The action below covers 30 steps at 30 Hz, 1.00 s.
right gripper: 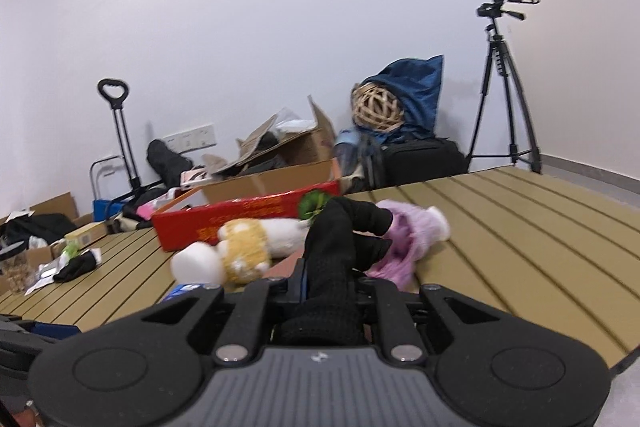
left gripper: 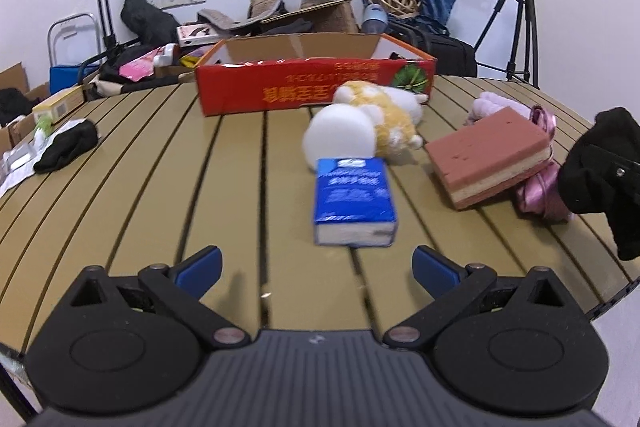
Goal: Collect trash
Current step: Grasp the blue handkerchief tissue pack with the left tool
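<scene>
my left gripper [left gripper: 316, 269] hangs low over the slatted bench [left gripper: 140, 163], its two blue fingers [left gripper: 200, 265] spread wide with nothing between them. my right gripper [right gripper: 330, 285] has its fingers pinched narrow on one black cloth [right gripper: 340, 239], held up off the bench; the cloth hides both fingertips. on the bench i count one red cardboard box [left gripper: 316, 83] with its top open, one blue tissue pack [left gripper: 352, 201] just ahead of my left fingers, one white and yellow plush toy [left gripper: 372, 119], one pink layered sponge block [left gripper: 490, 161], one pink fabric piece [left gripper: 540, 187] partly under the block, and a second black cloth [left gripper: 66, 147] at the far left edge. the plush is blurred.
</scene>
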Each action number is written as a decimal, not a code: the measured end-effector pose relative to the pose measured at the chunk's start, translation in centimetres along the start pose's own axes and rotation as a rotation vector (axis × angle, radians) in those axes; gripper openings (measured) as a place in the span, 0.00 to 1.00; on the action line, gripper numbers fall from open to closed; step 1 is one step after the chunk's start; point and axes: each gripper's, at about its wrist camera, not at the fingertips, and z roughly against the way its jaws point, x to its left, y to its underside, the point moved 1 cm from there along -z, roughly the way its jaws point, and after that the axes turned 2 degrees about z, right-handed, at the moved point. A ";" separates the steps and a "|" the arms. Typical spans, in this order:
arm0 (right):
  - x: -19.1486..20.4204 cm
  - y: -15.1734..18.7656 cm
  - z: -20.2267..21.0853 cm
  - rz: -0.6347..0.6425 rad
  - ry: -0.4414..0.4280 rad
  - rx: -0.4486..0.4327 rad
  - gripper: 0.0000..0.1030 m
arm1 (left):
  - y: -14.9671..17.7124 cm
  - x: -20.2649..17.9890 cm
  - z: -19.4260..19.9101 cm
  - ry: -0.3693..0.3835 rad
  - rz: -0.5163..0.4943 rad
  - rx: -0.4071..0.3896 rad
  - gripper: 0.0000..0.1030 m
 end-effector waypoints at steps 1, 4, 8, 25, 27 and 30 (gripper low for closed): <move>-0.5 -0.1 0.2 -0.007 0.010 -0.005 0.12 | -0.2 -0.4 -0.2 0.002 -0.002 0.003 1.00; -2.0 -0.2 0.5 -0.033 0.032 -0.016 0.12 | -0.9 -1.3 -0.9 0.008 -0.008 0.017 1.00; -3.3 -0.4 1.0 -0.053 0.055 -0.030 0.12 | -2.0 -2.2 -2.0 0.002 -0.009 0.026 1.00; -4.2 -0.4 0.8 -0.075 0.073 -0.023 0.12 | -3.1 -2.6 -6.2 -0.049 0.073 0.085 0.69; -4.1 -0.3 0.7 -0.073 0.071 -0.020 0.12 | -3.1 -2.6 -6.1 -0.048 0.070 0.080 0.62; -4.0 -0.3 0.6 -0.071 0.068 -0.018 0.12 | -3.2 -2.7 -6.1 -0.046 0.057 0.074 0.53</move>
